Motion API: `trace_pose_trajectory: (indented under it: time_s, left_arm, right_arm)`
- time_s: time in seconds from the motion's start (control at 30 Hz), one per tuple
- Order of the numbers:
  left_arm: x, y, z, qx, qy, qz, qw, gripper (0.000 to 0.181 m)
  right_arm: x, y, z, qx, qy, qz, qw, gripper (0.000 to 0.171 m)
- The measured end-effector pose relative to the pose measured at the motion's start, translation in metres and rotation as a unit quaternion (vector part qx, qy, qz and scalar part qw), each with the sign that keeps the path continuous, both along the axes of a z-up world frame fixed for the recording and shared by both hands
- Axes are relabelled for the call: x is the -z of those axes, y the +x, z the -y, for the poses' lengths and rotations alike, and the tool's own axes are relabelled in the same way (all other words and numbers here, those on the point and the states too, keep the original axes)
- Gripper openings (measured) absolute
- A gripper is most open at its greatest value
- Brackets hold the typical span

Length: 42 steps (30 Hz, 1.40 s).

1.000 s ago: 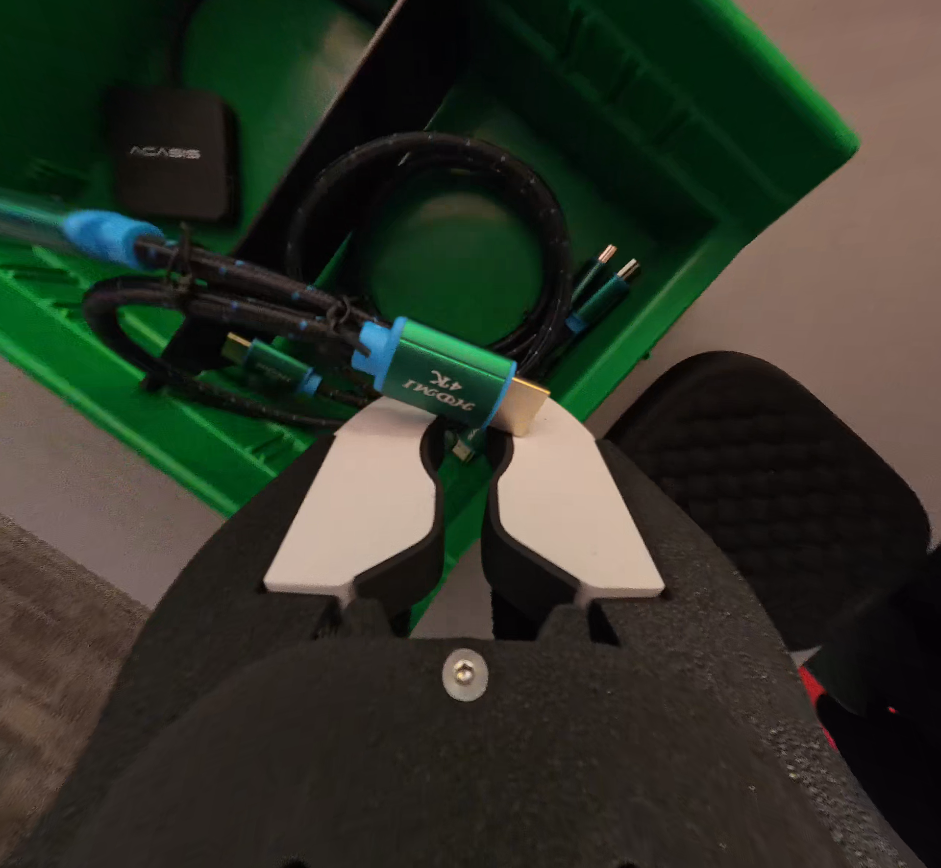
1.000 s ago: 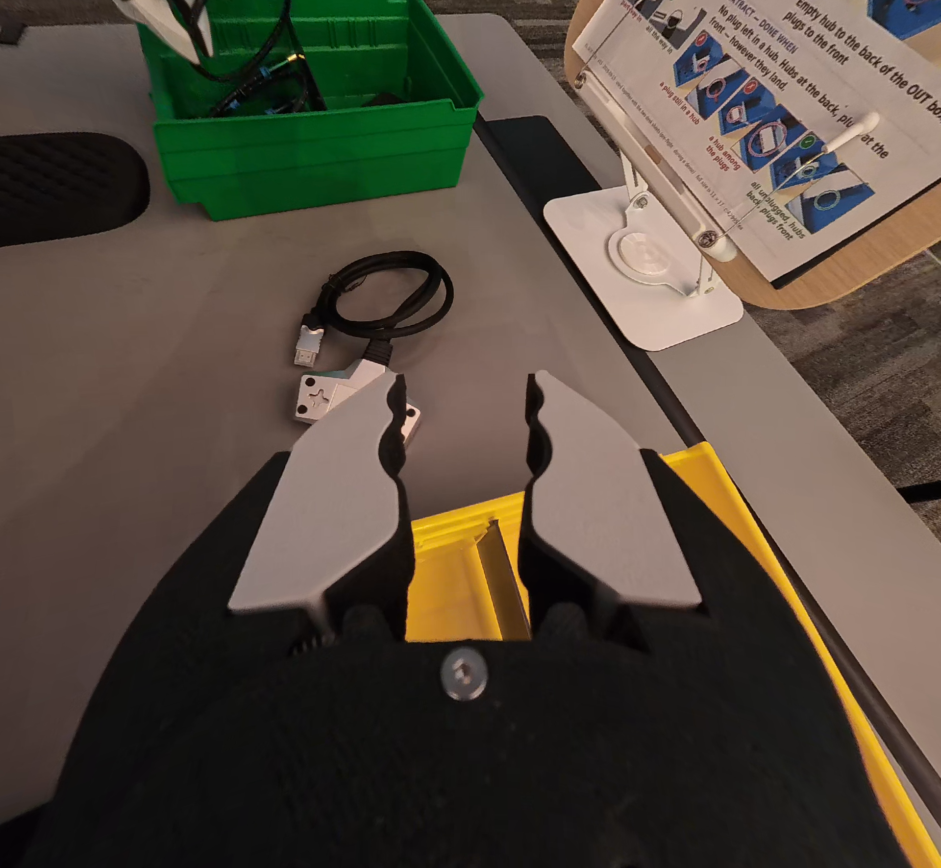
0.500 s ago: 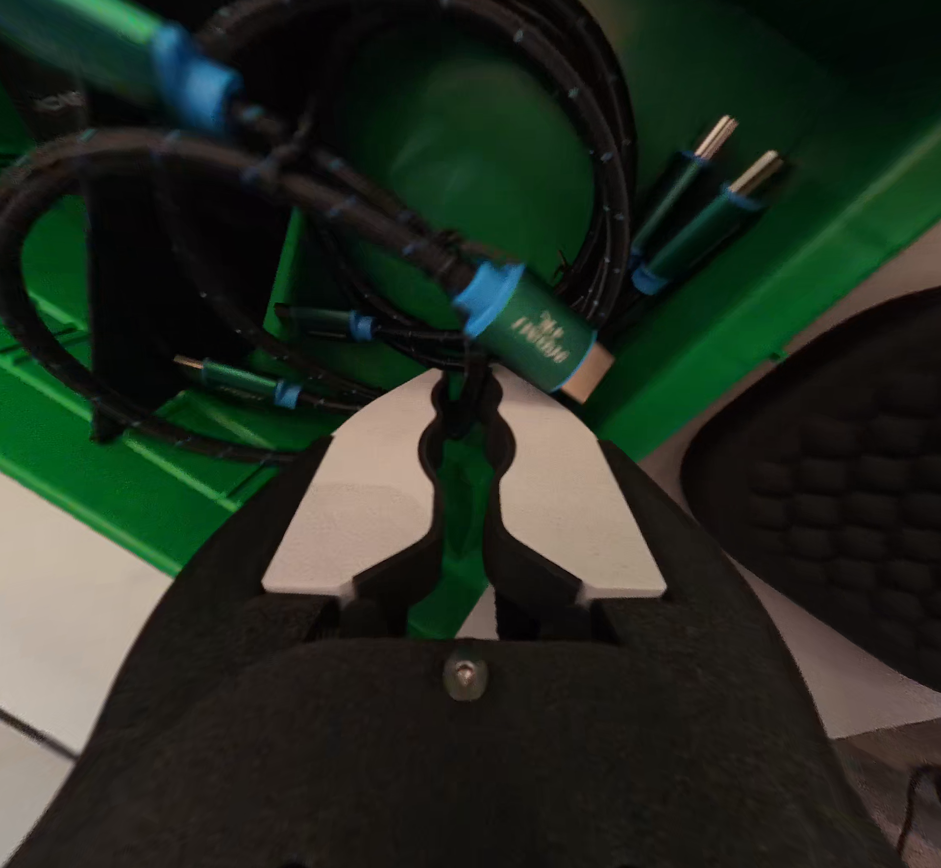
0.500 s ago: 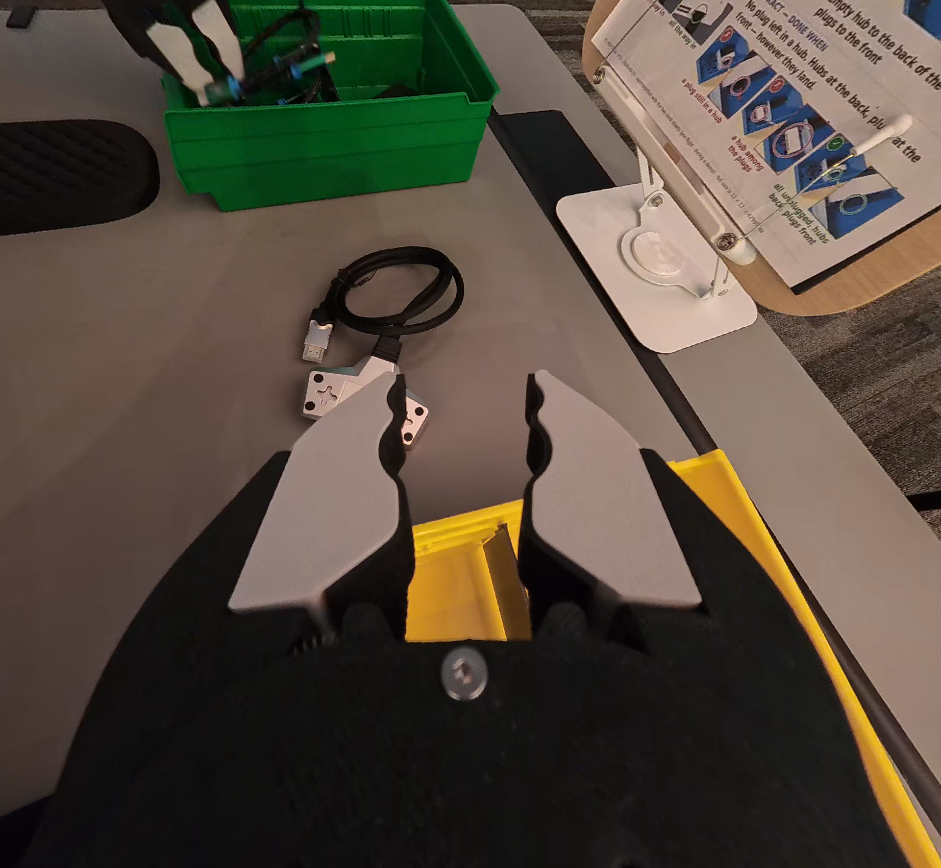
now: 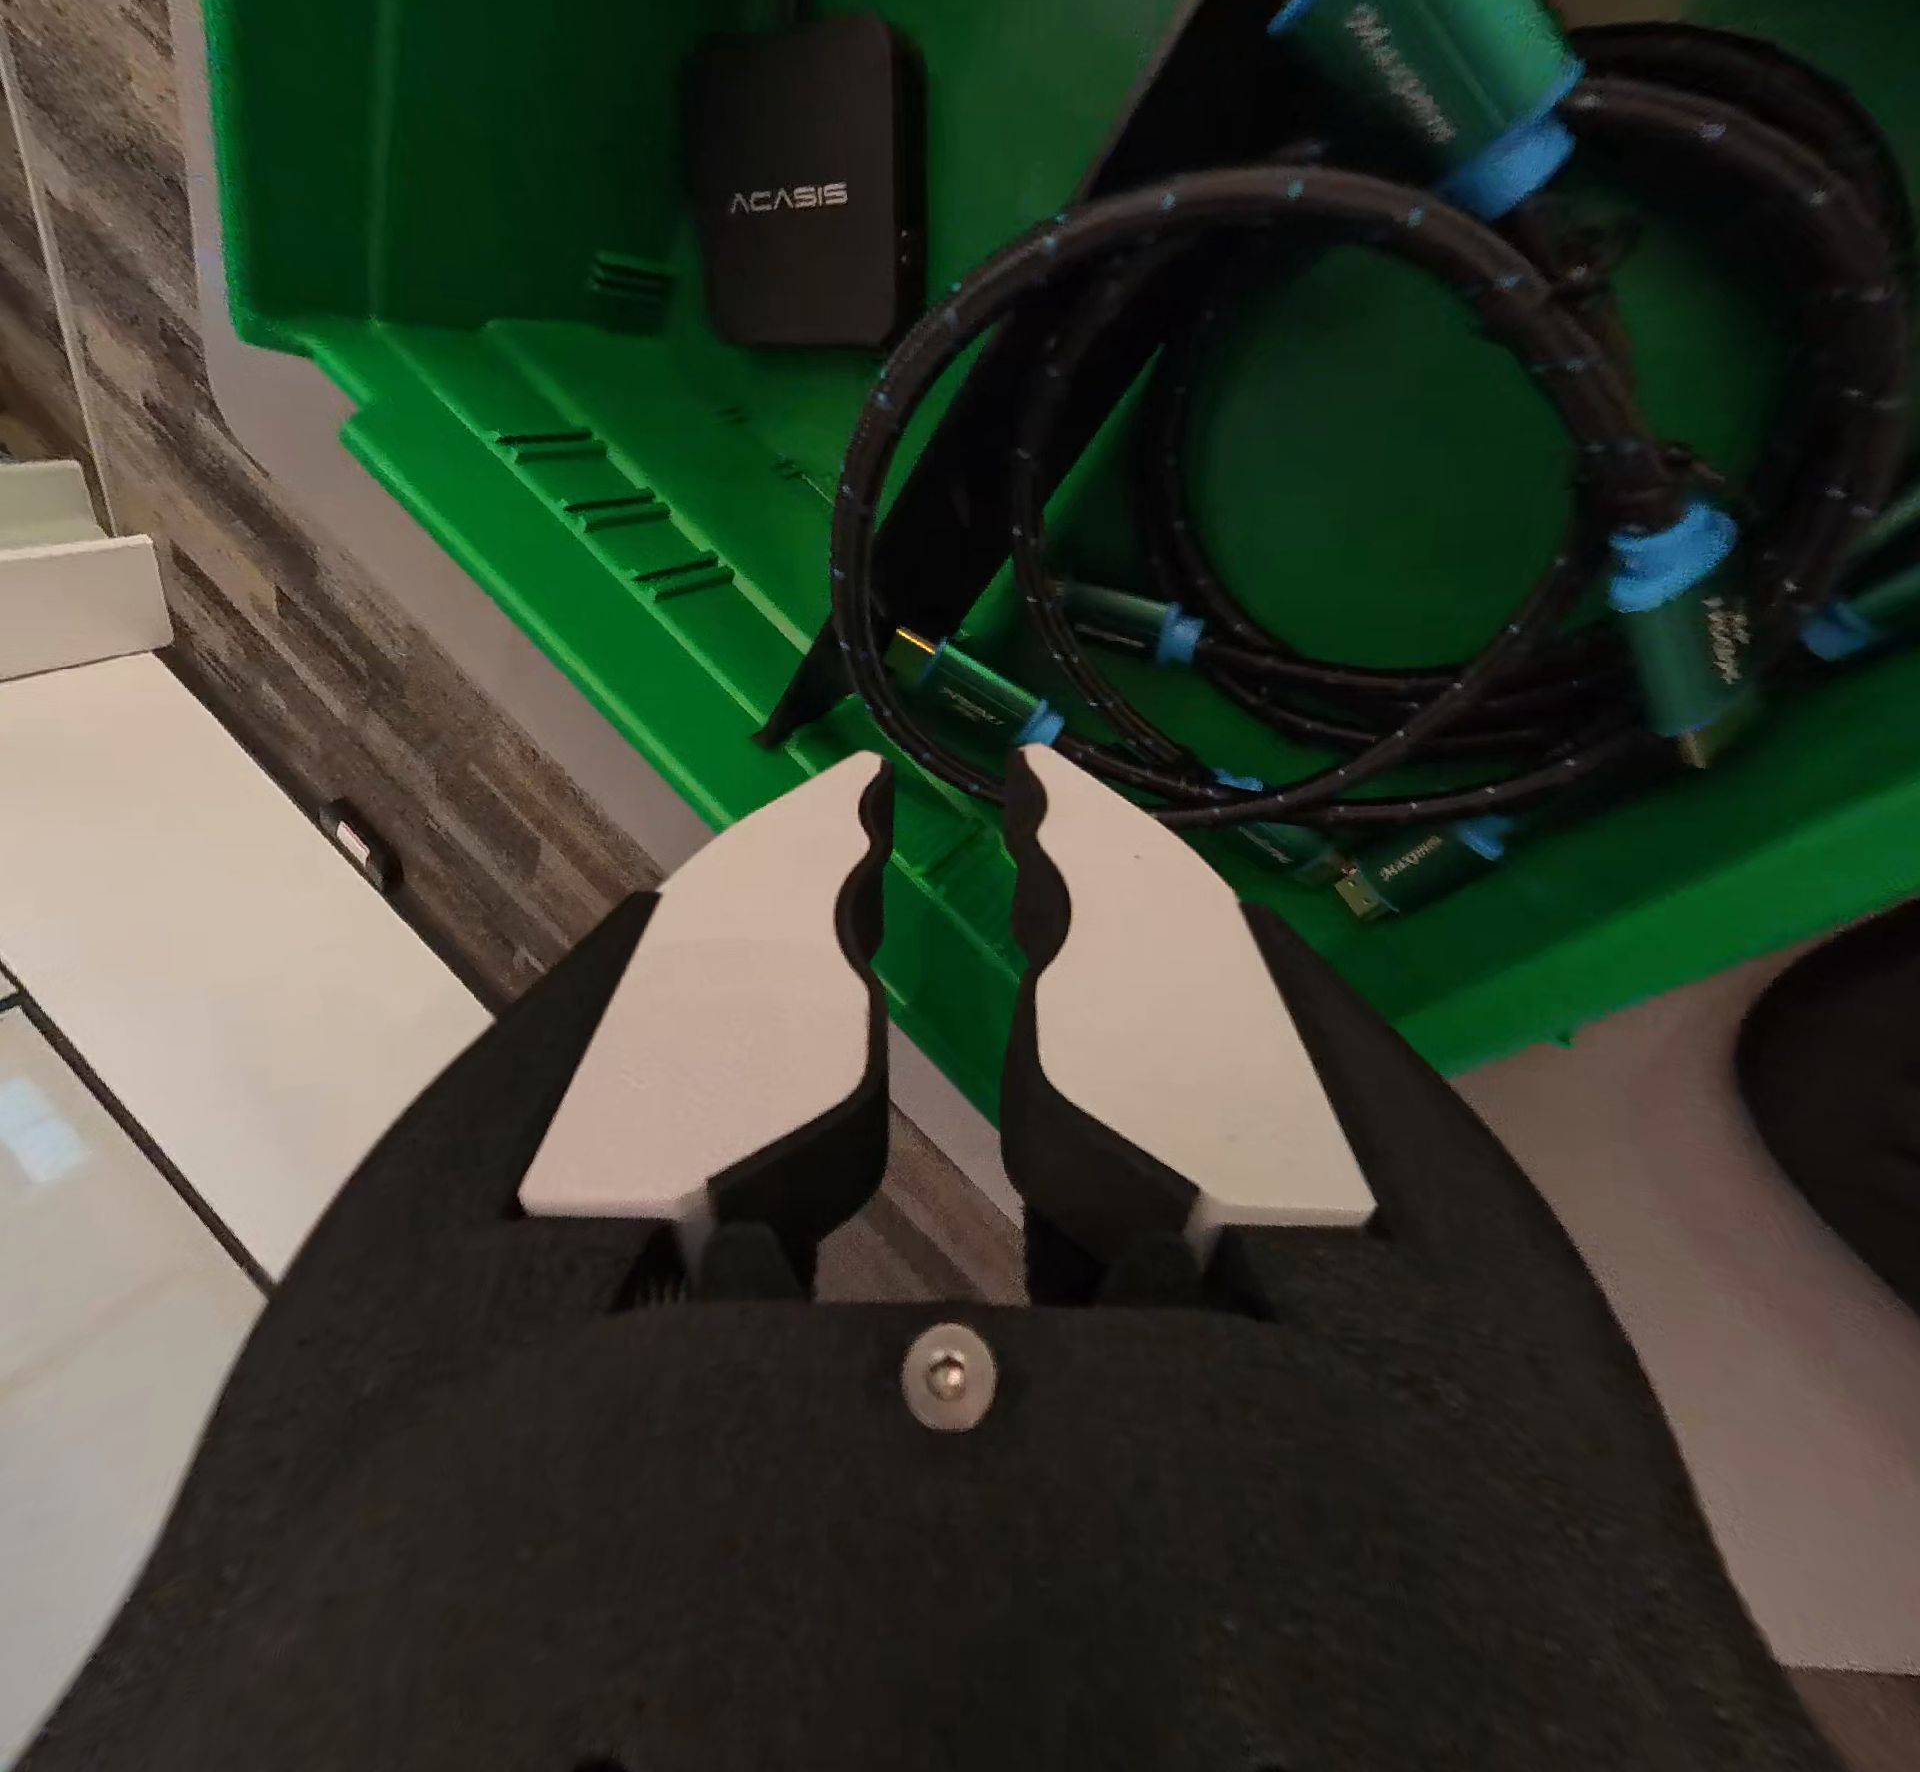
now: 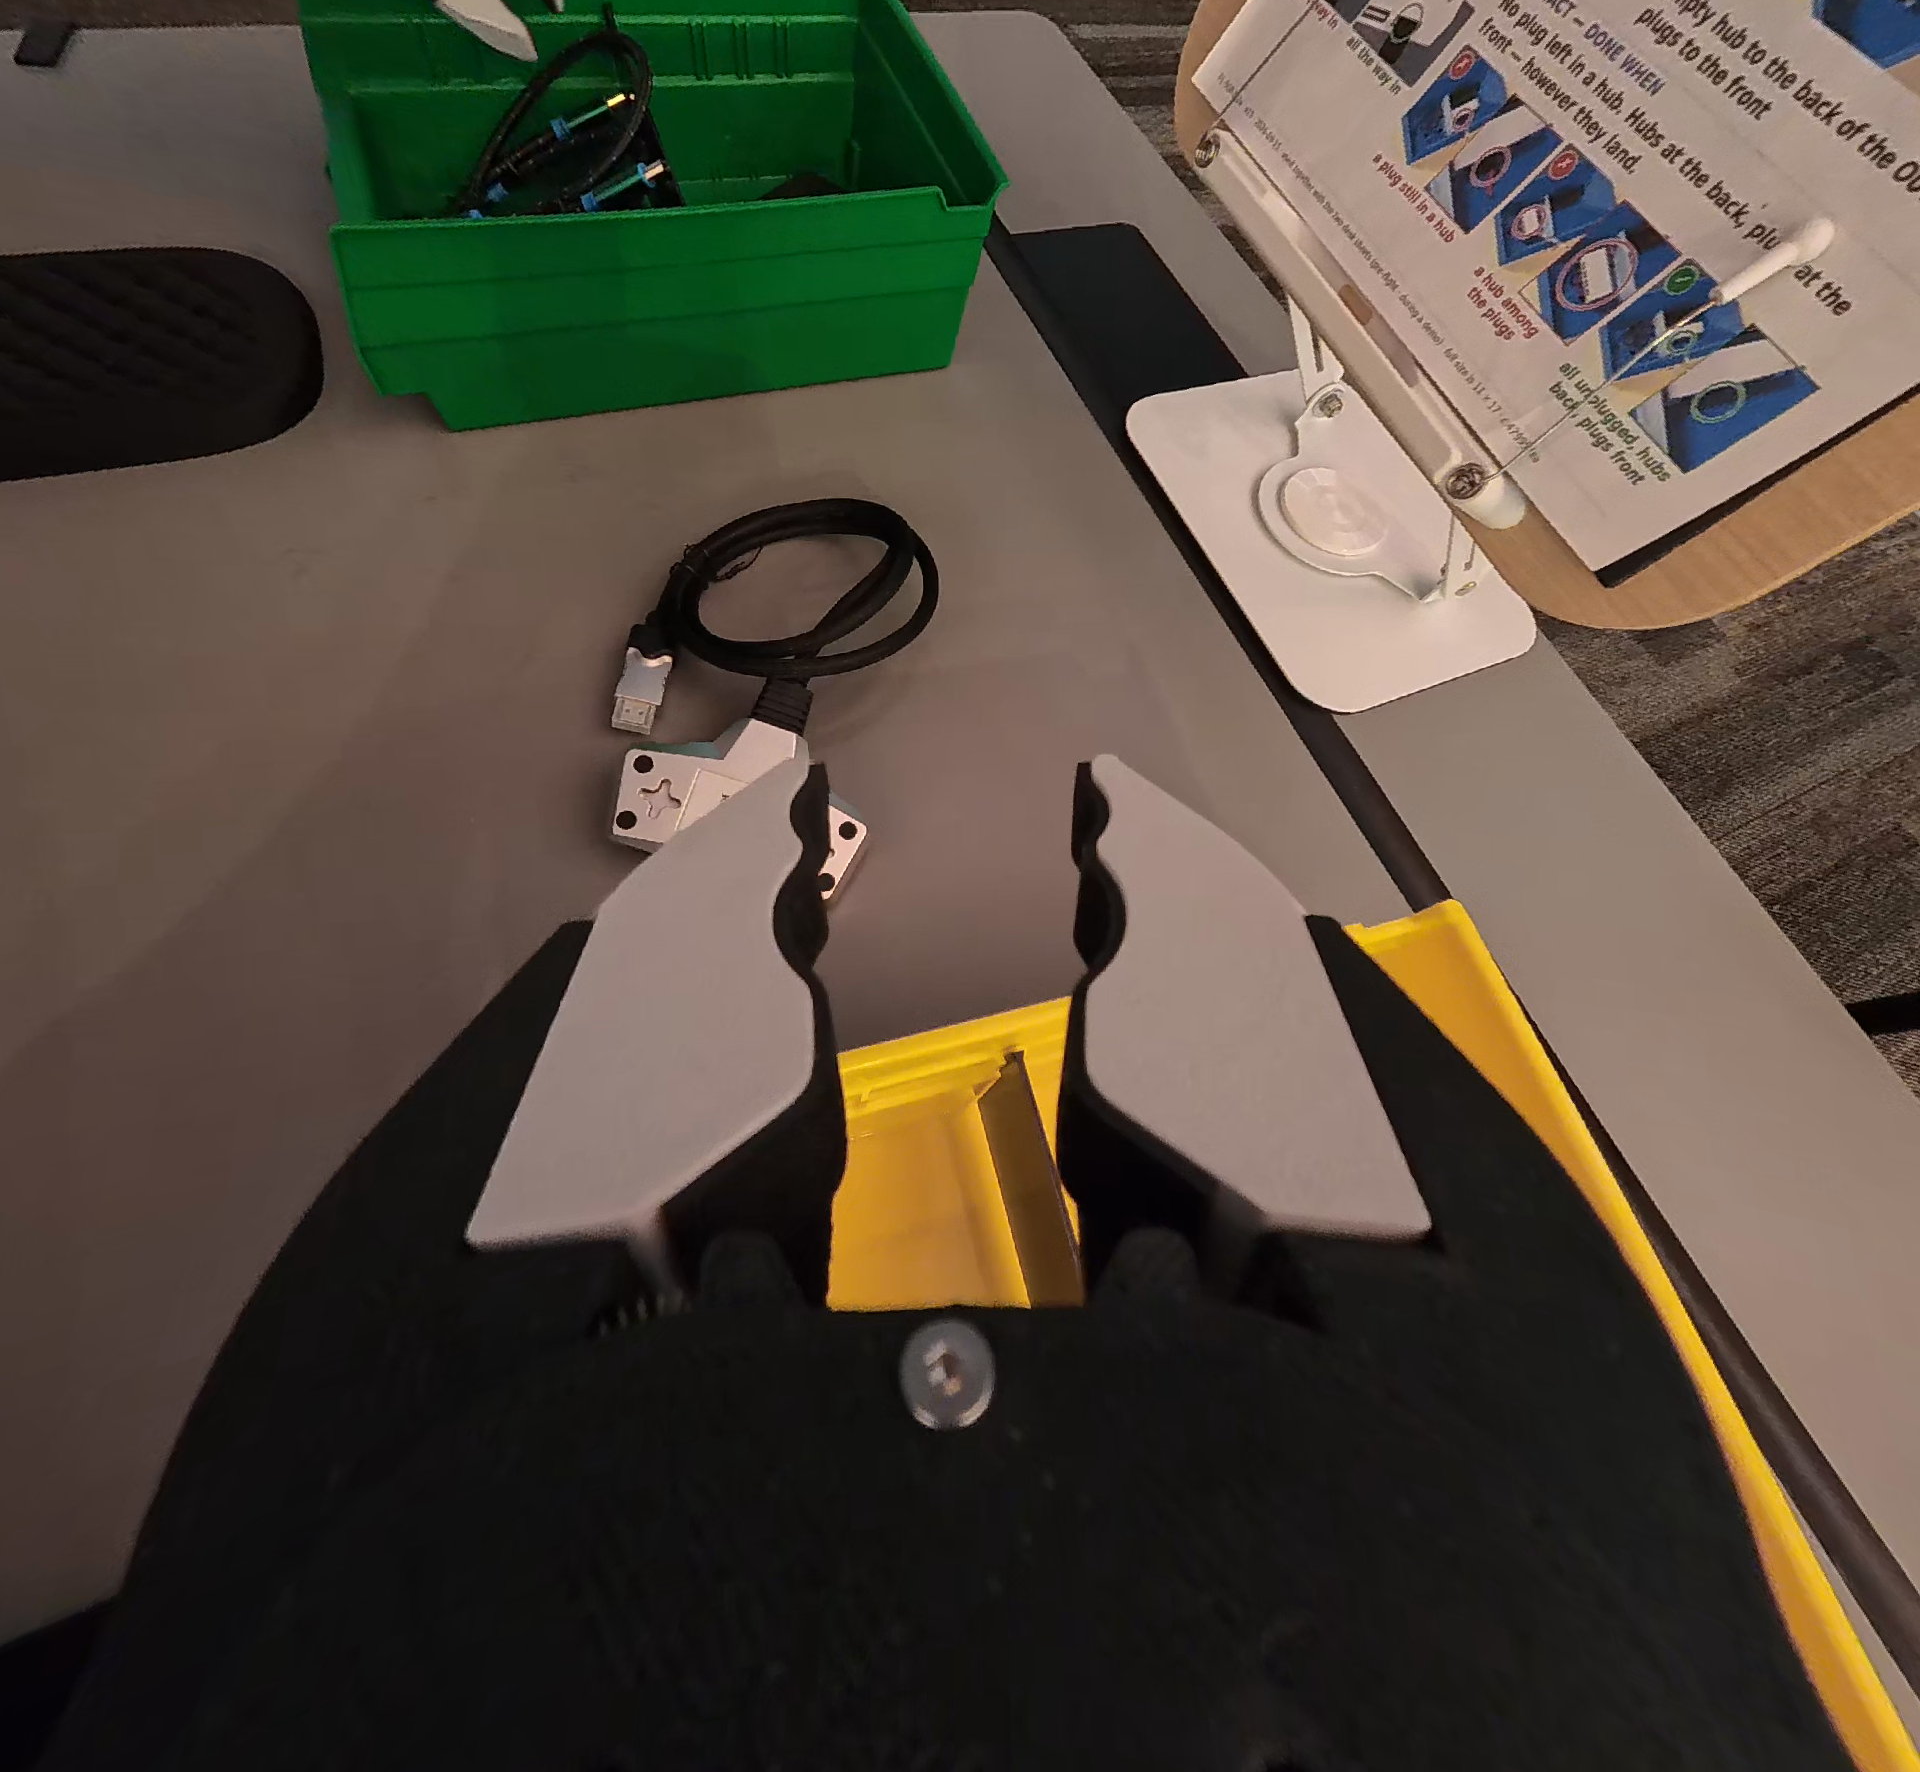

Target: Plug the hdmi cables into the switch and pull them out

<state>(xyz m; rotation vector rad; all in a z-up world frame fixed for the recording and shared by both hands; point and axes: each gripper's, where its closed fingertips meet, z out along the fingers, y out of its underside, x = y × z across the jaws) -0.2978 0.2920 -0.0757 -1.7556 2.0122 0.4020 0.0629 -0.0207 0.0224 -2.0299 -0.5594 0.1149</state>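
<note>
Green bin (image 6: pixel 665 309) sits at the far side of the grey table (image 6: pixel 260 683), split by a black divider (image 5: pixel 997 496): one compartment holds a black box (image 5: pixel 810 184), the other a pile of braided HDMI cables (image 5: pixel 1351 517) with green plugs and blue collars, one plug (image 5: pixel 1413 8) sticking up near the top of the left wrist view (blurred). Yellow bin (image 6: pixel 935 1172) lies right under the right gripper (image 6: pixel 945 787); what it holds cannot be told. Left gripper (image 5: pixel 945 766) hovers over the green bin's near wall, fingers slightly parted with nothing between them; the nearest cable loop passes just beyond its tips, not touching as far as visible. Right gripper is wide apart and empty, above the table; the switch (image 6: pixel 665 803) (silver, partly hidden by its left finger) lies just ahead, with its black coiled cord (image 6: pixel 810 590) beyond it. A white stand (image 6: pixel 1340 527) with an instruction sheet sits to the right. Versus half a second ago: the left gripper was clamped on a cable and now has let go, cables back in the bin; right gripper and switch unchanged.
</note>
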Motion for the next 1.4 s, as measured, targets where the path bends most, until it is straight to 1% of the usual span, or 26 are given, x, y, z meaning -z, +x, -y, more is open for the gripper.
trace_pose_trajectory:
  time_s: [0.07, 0.17, 0.23, 0.27, 0.3, 0.4, 0.43, 0.6, 0.63, 0.67, 0.73, 0.8, 0.97, 1.03, 1.13, 1.17, 1.23, 1.4]
  left_arm:
    - [0.010, -0.006, 0.001, -0.025, -0.016, -0.018, 0.999, 0.017]
    - [0.026, -0.021, 0.014, -0.058, -0.051, -0.043, 0.996, 0.012]
    - [0.027, -0.029, 0.018, -0.075, -0.037, -0.050, 0.995, 0.010]
    - [0.029, -0.032, 0.023, -0.079, -0.043, -0.055, 0.994, 0.003]
    - [0.032, -0.033, 0.029, -0.085, -0.054, -0.058, 0.993, 0.003]
    - [0.036, -0.030, 0.029, -0.101, -0.052, -0.057, 0.992, 0.004]
    - [0.037, -0.029, 0.027, -0.104, -0.051, -0.058, 0.992, 0.007]
    - [0.041, -0.010, 0.022, -0.083, -0.053, -0.044, 0.994, 0.014]
    - [0.043, -0.006, 0.023, -0.083, -0.065, -0.038, 0.994, 0.015]
    - [0.046, -0.002, 0.028, -0.091, -0.091, -0.029, 0.991, 0.015]
    - [0.054, 0.003, 0.037, -0.133, -0.151, -0.014, 0.979, 0.015]
    - [0.058, 0.000, 0.033, -0.177, -0.163, -0.023, 0.970, 0.014]
    - [0.069, -0.003, 0.040, -0.246, -0.229, -0.049, 0.940, 0.015]
    - [0.071, -0.001, 0.039, -0.258, -0.235, -0.051, 0.936, 0.013]
    - [0.074, -0.002, 0.038, -0.267, -0.234, -0.073, 0.932, 0.017]
    - [0.076, -0.004, 0.037, -0.271, -0.229, -0.082, 0.931, 0.022]
    - [0.080, -0.007, 0.036, -0.280, -0.226, -0.096, 0.928, 0.027]
    - [0.078, -0.001, 0.033, -0.255, -0.199, -0.086, 0.942, 0.024]
  right_arm:
    - [0.001, -0.001, 0.001, -0.003, -0.003, 0.003, 1.000, 0.045]
    - [0.003, 0.000, 0.002, -0.005, -0.006, 0.007, 1.000, 0.045]
    - [0.002, 0.001, 0.001, -0.002, -0.004, 0.004, 1.000, 0.045]
    - [0.002, 0.002, 0.001, -0.002, -0.003, 0.001, 1.000, 0.045]
    - [0.003, 0.002, 0.000, -0.002, -0.004, 0.000, 1.000, 0.045]
    - [0.007, 0.002, -0.002, -0.001, -0.012, 0.003, 1.000, 0.045]
    - [0.008, 0.000, -0.002, -0.003, -0.014, 0.004, 1.000, 0.045]
    - [0.009, -0.004, -0.002, -0.008, -0.016, 0.012, 1.000, 0.045]
    - [0.008, -0.004, -0.002, -0.008, -0.016, 0.012, 1.000, 0.045]
    - [0.008, -0.004, -0.002, -0.008, -0.016, 0.011, 1.000, 0.045]
    - [0.009, -0.002, -0.002, -0.005, -0.017, 0.010, 1.000, 0.045]
    - [0.010, 0.000, -0.002, -0.004, -0.019, 0.008, 1.000, 0.045]
    - [0.012, 0.001, -0.003, -0.003, -0.022, 0.011, 1.000, 0.045]
    - [0.012, 0.000, -0.003, -0.004, -0.023, 0.011, 1.000, 0.045]
    - [0.012, -0.001, -0.002, -0.007, -0.024, 0.012, 1.000, 0.045]
    - [0.013, -0.001, -0.002, -0.007, -0.025, 0.013, 1.000, 0.045]
    - [0.013, -0.001, -0.001, -0.007, -0.025, 0.016, 1.000, 0.045]
    - [0.009, -0.001, 0.000, -0.008, -0.019, 0.015, 1.000, 0.045]
